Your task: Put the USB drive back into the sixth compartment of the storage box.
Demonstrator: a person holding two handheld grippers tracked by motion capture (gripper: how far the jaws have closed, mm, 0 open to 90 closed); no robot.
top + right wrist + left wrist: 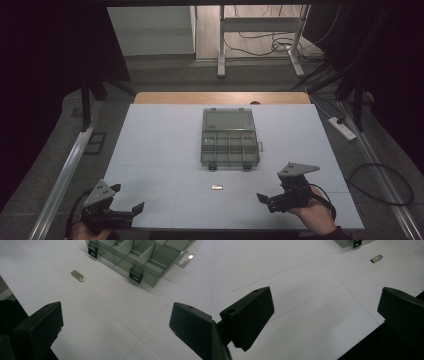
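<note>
Both grippers, left (131, 207) and right (264, 198), spread and empty; next, right reaches ahead-left for the stick (78, 275) near the box (140, 255).

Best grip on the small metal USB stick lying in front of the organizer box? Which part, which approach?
Probably from straight above, jaws across the two long sides of the USB stick near mid-length. It lies flat on the white table, thin and oblong, so its ends offer little to pinch. The right gripper is open and looks slightly nearer; the organizer box stands apart behind it, leaving room.
</note>
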